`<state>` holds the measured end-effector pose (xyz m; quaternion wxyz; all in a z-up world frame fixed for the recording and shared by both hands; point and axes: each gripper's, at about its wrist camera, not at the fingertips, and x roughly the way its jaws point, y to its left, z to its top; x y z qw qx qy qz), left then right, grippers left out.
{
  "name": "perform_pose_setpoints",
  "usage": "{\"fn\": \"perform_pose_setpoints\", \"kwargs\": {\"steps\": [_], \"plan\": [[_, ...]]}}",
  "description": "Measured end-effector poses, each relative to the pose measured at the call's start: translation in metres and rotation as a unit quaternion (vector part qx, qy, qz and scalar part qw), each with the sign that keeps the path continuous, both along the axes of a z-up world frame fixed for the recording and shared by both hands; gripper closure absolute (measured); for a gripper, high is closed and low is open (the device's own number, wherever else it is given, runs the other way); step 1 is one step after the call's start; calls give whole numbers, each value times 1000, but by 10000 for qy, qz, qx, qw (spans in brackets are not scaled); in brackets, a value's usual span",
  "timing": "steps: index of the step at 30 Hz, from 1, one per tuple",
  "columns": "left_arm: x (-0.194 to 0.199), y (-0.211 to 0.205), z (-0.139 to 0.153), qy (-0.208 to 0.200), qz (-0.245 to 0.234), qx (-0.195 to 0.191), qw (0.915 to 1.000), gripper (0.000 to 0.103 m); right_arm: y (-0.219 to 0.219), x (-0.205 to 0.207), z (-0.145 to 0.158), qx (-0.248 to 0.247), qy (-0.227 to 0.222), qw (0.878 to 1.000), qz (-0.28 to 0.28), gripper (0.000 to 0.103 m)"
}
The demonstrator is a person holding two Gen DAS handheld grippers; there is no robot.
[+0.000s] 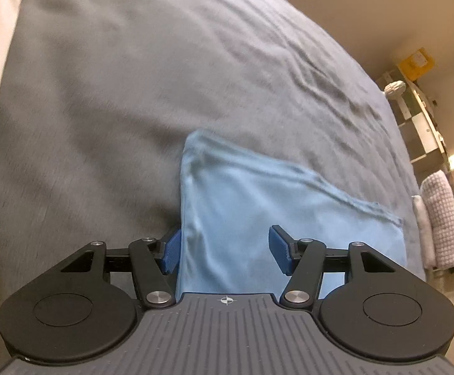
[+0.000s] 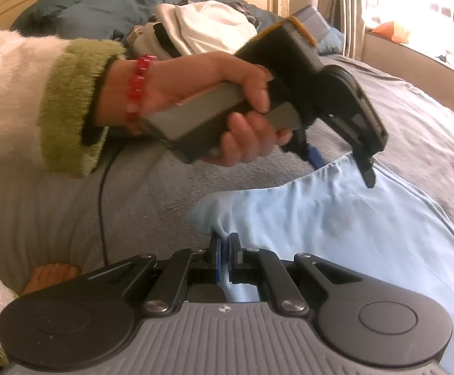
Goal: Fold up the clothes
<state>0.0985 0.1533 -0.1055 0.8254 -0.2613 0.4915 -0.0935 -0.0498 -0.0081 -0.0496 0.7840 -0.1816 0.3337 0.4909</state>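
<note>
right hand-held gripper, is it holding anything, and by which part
Yes. The right hand-held gripper is shut on the light blue garment, pinching a bunched fold at its near edge.

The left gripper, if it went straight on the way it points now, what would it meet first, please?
Most likely the blue garment lying on the grey bedspread: the left gripper hangs above it, jaws open, though depth is unclear.
</note>
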Motion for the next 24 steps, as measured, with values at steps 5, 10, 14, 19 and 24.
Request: {"fn": "perform_pose_setpoints", "kwargs": {"steps": [5, 10, 14, 19, 24], "plan": [[8, -3, -2, -164, 51, 222, 9996, 68, 1, 3, -1, 26, 27, 10000, -14, 99], [6, -9, 0, -260, 89, 577, 9980, 100, -3, -2, -1, 79, 38, 9999, -95, 99], [3, -21, 10, -428, 55, 811, 9958, 102, -10, -5, 1, 181, -15, 9995, -249, 99], [0, -42, 27, -737, -26, 873, 9934, 102, -32, -9, 3, 324, 3, 9979, -564, 99], [5, -72, 43, -950, -169, 867, 9915, 102, -53, -4, 6, 432, 66, 9946, -938, 99]]}}
